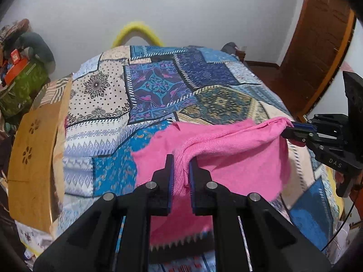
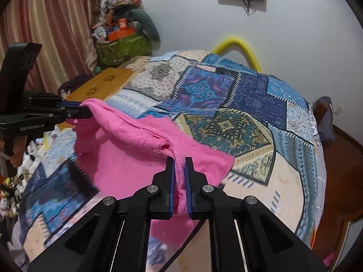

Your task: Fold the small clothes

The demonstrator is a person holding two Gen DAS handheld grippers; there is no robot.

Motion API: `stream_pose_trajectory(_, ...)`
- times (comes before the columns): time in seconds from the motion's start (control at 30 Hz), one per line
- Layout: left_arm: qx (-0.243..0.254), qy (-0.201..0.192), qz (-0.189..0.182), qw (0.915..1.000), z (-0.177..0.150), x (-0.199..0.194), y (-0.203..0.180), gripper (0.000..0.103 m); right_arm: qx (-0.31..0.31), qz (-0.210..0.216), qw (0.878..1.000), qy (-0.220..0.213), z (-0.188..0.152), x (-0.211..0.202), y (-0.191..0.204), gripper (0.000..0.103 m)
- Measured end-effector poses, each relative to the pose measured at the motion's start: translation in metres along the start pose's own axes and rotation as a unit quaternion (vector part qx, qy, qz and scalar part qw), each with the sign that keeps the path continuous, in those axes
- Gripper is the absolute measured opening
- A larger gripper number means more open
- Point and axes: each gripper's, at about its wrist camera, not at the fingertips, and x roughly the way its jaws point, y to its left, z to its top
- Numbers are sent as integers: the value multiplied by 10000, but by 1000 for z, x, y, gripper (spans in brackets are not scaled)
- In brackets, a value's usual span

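A small pink garment (image 1: 226, 158) hangs over a bed with a blue patchwork cover (image 1: 158, 86). My left gripper (image 1: 181, 161) is shut on a bunched edge of it. My right gripper (image 1: 287, 128) is shut on the far corner at the right, and the pink edge is stretched between the two. In the right wrist view my right gripper (image 2: 180, 161) pinches a ribbed pink hem, and my left gripper (image 2: 85, 108) holds the other corner at the left. The pink garment (image 2: 136, 158) droops down onto the cover (image 2: 245, 104) below the lifted edge.
A wooden board (image 1: 34, 158) stands at the bed's left side. A yellow curved tube (image 1: 136, 31) sits behind the bed by the white wall. A cluttered green bag (image 2: 122, 45) and a curtain (image 2: 45, 22) are at the left. A wooden door (image 1: 317, 45) is at the right.
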Motion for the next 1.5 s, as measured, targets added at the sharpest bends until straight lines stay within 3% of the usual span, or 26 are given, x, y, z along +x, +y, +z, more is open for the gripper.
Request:
stream_pose_trajectory(0.17, -116, 294, -68, 9995, 9, 60, 17, 11, 81, -36, 9998, 174, 8, 40, -24, 7)
stream_pose_trajectory(0.3, -200, 363, 137, 9990, 10, 92, 30, 14, 76, -87, 9997, 222, 7, 63, -34, 9)
stream_pose_trajectory(0.37, -366, 322, 278, 9984, 10, 98, 39, 22, 63, -290, 9994, 164, 7, 69, -38, 14)
stream_pose_trajectory(0.4, -469, 311, 323, 9979, 11, 100, 44, 30, 45, -435, 9990, 123, 6, 69, -39, 18)
stream_pose_trajectory(0.5, -820, 179, 448, 9955, 12, 93, 61, 42, 117, -770, 9970, 14, 6, 67, -46, 31)
stream_pose_trajectory(0.53, -900, 161, 431, 9949, 12, 90, 65, 42, 179, -775, 9968, -8, 6, 63, -49, 38)
stream_pose_trajectory(0.77, -1380, 172, 207, 9901, -9, 58, 91, 58, 621, -475, 9969, -80, -3, 32, -57, 60)
stream_pose_trajectory(0.97, -1724, 633, -229, 9827, -44, 66, 95, 59, 1034, -76, 9944, 206, -29, 34, -49, 63)
stream_pose_trajectory(1.1, -2094, 924, -571, 9718, -60, 86, 94, 59, 1448, 207, 9878, 528, -48, 51, -52, 63)
stream_pose_trajectory(1.2, -2291, 933, -718, 9663, -59, 93, 93, 60, 1769, 468, 9815, 557, -53, 63, -57, 63)
stream_pose_trajectory(1.3, -2228, 910, -914, 9663, -52, 98, 86, 60, 1870, 694, 9784, 534, -47, 70, -60, 63)
stream_pose_trajectory(1.43, -2013, 766, -1063, 9707, -43, 104, 73, 60, 1916, 823, 9766, 516, -40, 82, -58, 51)
stream_pose_trajectory(1.47, -1976, 707, -1096, 9716, -41, 104, 71, 52, 1912, 824, 9768, 504, -39, 85, -57, 48)
stream_pose_trajectory(1.5, -1946, 659, -1142, 9720, -40, 104, 69, 37, 1910, 845, 9767, 490, -36, 87, -56, 41)
